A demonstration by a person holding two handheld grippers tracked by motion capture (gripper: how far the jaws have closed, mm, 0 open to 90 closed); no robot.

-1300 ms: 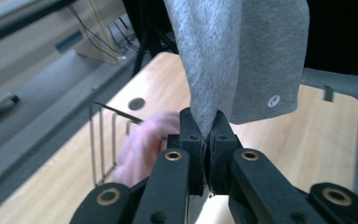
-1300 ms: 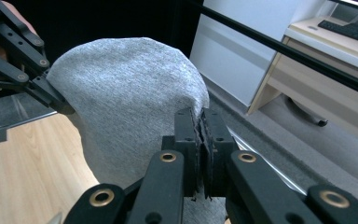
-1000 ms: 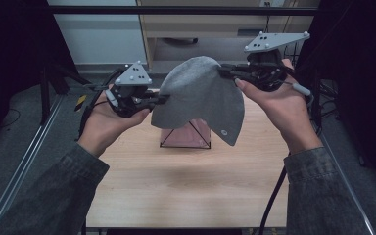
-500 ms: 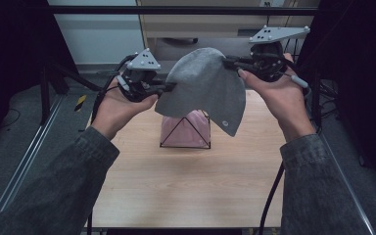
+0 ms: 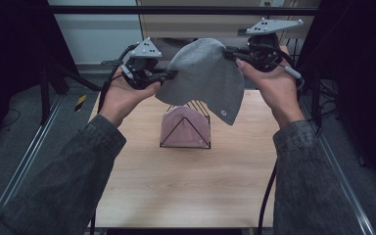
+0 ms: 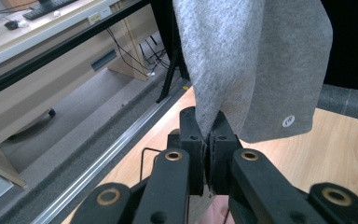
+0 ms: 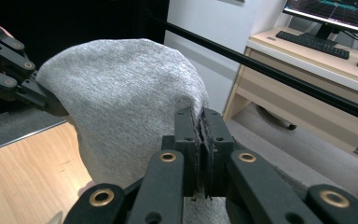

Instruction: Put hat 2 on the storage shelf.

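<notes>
Above the table [image 5: 186, 196], in the high view, the grey beanie [image 5: 203, 78] hangs stretched between the left gripper [image 5: 169, 75] and right gripper [image 5: 230, 51], over a pink hat [image 5: 186, 126] on a wire stand [image 5: 201, 108]. The left gripper view adds its jaws clamped on the beanie's edge [image 6: 247, 60] and a small round badge [image 6: 288, 121]. The right gripper view shows its jaws pinching the opposite edge [image 7: 121, 107], with the left gripper [image 7: 51, 107] beyond.

Looks like an office-type lab setup: a light wooden worktable [image 5: 176, 186] boxed in by a black metal frame [image 5: 186, 10], grey carpet floor [image 6: 74, 116], beige desks with a black keyboard [image 7: 314, 43] and 1 computer monitor [image 7: 335, 11], cables [image 6: 135, 56] trailing underneath.
</notes>
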